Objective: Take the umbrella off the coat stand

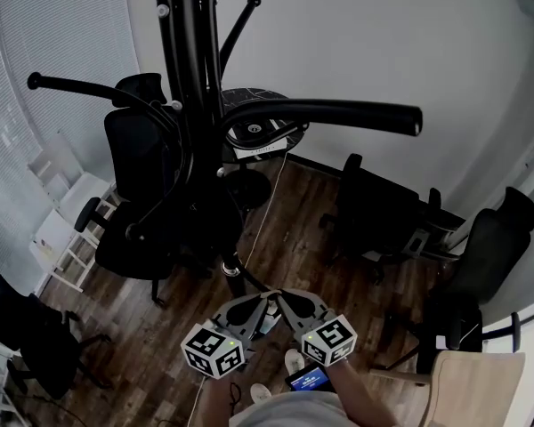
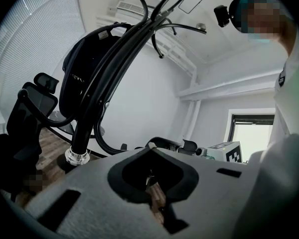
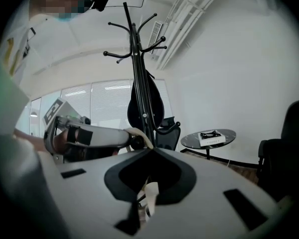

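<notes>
The black coat stand (image 1: 189, 105) rises right in front of me, its curved arms (image 1: 338, 114) spreading at head height. In the right gripper view the coat stand (image 3: 137, 59) carries a dark drooping shape (image 3: 145, 101) against its pole. The left gripper view shows that dark shape (image 2: 77, 78) beside the stand's tubes (image 2: 114, 63). I cannot single out the umbrella among these black parts. My left gripper (image 1: 260, 299) and right gripper (image 1: 285, 297) are held low by my body, side by side, well short of the stand. Both are shut and hold nothing, as at the left gripper (image 2: 149, 151) and right gripper (image 3: 150, 150).
Black office chairs stand left of the stand (image 1: 133, 167) and to the right (image 1: 383, 212), (image 1: 489, 256). A round dark table (image 1: 254, 114) with a white box stands behind it. A pale wooden chair (image 1: 476, 385) is at lower right. A cable (image 1: 265, 212) runs over the wooden floor.
</notes>
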A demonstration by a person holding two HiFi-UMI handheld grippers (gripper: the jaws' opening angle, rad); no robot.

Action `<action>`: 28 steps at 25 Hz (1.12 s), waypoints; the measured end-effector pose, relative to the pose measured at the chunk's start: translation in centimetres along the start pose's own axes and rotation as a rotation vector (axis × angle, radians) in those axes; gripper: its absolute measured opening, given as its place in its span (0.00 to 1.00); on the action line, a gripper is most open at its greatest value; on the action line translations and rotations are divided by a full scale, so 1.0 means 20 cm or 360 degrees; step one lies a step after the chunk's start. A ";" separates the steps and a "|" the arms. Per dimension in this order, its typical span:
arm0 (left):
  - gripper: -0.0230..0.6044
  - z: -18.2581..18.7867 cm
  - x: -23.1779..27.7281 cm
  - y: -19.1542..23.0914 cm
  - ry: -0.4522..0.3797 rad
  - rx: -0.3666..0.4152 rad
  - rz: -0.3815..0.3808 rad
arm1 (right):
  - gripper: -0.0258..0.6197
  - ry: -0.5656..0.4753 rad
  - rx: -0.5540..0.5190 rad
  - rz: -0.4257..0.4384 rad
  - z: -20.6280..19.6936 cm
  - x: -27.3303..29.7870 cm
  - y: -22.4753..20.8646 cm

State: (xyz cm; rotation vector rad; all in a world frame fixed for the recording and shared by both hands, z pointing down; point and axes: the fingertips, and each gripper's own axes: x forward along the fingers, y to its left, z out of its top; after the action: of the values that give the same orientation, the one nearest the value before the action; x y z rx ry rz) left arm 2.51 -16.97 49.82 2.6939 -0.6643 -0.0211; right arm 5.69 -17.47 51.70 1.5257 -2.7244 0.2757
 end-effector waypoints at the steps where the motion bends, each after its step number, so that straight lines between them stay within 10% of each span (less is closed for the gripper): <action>1: 0.07 0.00 0.00 -0.01 0.0000 0.0001 -0.0006 | 0.06 -0.0002 0.0000 -0.0004 0.00 0.00 0.00; 28: 0.07 -0.07 -0.10 -0.23 0.0016 0.0019 -0.0175 | 0.06 -0.0022 -0.0052 -0.0178 -0.01 -0.28 0.15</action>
State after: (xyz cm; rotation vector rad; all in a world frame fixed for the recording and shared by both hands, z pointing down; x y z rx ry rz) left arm 2.96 -11.74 49.30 2.7370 -0.5146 -0.0317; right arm 6.06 -11.25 50.92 1.6703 -2.6275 0.2185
